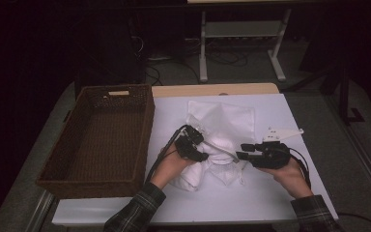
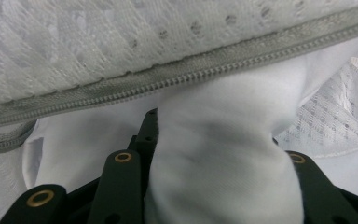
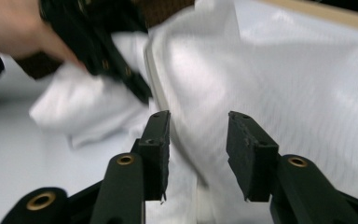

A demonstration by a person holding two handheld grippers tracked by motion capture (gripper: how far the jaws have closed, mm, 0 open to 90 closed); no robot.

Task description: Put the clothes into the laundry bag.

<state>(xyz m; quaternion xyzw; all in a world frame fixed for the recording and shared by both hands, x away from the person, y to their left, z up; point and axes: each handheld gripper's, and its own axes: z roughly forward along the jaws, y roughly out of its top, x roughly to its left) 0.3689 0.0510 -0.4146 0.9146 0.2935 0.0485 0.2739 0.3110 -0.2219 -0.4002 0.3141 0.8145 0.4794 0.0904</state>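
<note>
Two hands work at the near edge of the bench (image 1: 270, 203). The left gripper (image 1: 199, 153) is clamped on a bunched white cloth (image 2: 223, 154), just below a mesh laundry bag (image 1: 222, 123) with a grey zipper (image 2: 177, 77). The right gripper (image 3: 198, 154) stands apart, holding nothing, beside the bag. A brown wicker basket (image 1: 145, 130) sits to the left.

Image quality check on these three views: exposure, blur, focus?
High view: dim, surroundings nearly black, white cloth the brightest patch. Left gripper view: sharp on the grey zipper, evenly lit. Right gripper view: right gripper jaws crisp, but the person's hand and left gripper behind are motion-smeared.
</note>
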